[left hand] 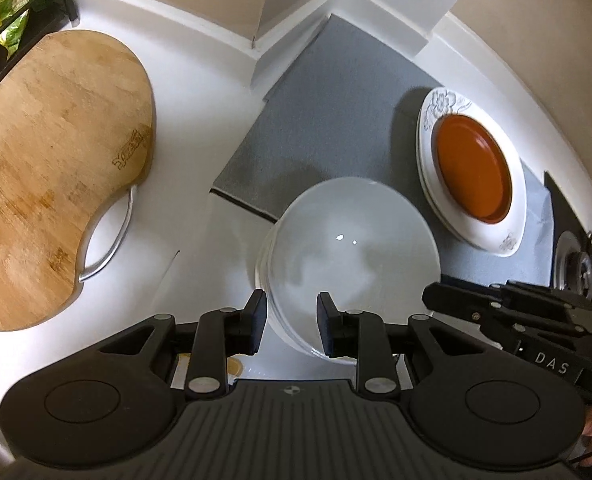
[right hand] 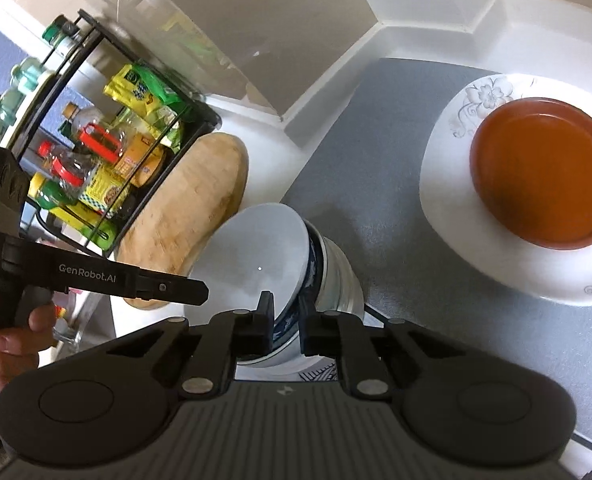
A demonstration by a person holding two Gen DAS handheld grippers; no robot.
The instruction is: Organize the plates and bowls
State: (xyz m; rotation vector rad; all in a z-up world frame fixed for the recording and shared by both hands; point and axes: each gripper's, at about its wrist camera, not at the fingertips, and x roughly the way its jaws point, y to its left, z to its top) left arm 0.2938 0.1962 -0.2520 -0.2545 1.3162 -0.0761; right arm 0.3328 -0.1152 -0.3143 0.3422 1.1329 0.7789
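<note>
While right gripper [right hand: 287, 322] pinches bowl [right hand: 262, 256] (rim), left gripper [left hand: 292, 322] gapes

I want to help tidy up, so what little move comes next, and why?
Probably lift the top bowl up a little. The right gripper already has its fingers pinched on the bowl's rim. The bowl sits on a stack of bowls. The left gripper is open at the rim and grips nothing.
</note>
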